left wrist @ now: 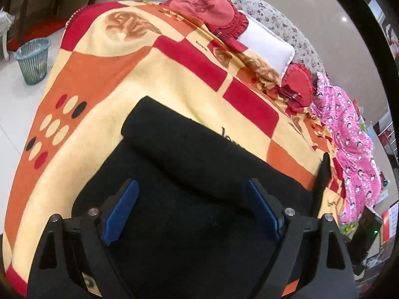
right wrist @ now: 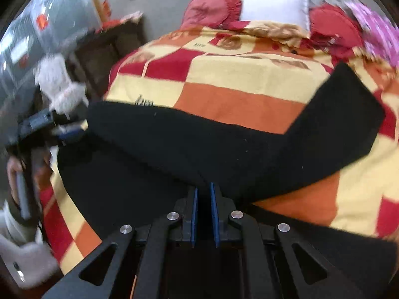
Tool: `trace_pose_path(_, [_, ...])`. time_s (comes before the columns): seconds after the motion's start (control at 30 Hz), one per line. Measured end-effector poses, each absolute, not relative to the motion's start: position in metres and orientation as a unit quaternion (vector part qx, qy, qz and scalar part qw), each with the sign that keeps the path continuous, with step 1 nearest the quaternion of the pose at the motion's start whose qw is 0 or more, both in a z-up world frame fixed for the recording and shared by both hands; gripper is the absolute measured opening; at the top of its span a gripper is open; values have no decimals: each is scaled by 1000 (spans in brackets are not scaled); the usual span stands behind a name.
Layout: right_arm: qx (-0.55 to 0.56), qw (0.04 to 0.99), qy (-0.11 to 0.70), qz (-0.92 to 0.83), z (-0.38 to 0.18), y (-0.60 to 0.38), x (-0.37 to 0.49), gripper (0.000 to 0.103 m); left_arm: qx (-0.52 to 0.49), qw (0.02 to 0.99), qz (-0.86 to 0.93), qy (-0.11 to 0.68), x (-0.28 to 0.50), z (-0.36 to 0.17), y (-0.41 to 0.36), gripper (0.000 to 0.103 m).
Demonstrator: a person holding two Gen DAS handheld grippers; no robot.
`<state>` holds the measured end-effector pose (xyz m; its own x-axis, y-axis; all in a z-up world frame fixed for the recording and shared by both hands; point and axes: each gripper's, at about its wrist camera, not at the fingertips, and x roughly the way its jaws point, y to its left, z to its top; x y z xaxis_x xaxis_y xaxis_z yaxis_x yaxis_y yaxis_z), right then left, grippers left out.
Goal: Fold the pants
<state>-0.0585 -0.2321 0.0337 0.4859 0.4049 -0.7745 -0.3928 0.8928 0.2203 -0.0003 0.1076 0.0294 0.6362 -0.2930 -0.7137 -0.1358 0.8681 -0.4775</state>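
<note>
Black pants [left wrist: 189, 154] lie on a bed covered with a red, orange and cream patterned blanket [left wrist: 129, 74]. In the left wrist view a folded band of the pants lies across the layer below. My left gripper [left wrist: 192, 204] is open, its blue pads wide apart just above the black cloth. In the right wrist view the pants [right wrist: 224, 147] stretch across the blanket [right wrist: 237, 79], one end bending up to the right. My right gripper [right wrist: 204, 194] is shut on a fold of the pants at the near edge. The left gripper [right wrist: 49, 127] shows blurred at the left.
Red cushions [left wrist: 207, 5] and a white pillow [left wrist: 266, 42] lie at the head of the bed. A pink patterned garment [left wrist: 349, 137] lies along the right side. A blue-green wastebasket [left wrist: 33, 61] stands on the floor to the left.
</note>
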Motion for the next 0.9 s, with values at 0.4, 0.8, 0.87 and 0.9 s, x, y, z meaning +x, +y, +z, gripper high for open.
trace_pose_path(0.4, [60, 890, 394, 224, 66, -243, -68, 9, -262, 868, -91, 413, 22, 47, 97, 11])
trace_pose_path(0.8, [120, 848, 471, 214, 27, -244, -152, 14, -191, 878, -70, 433, -76, 16, 108, 13])
trace_pose_path(0.87, [171, 840, 475, 201, 26, -263, -154, 16, -174, 886, -67, 425, -78, 21, 104, 14])
trace_pose_path(0.9, [183, 848, 461, 185, 34, -276, -156, 26, -174, 888, -67, 421, -79, 24, 103, 14])
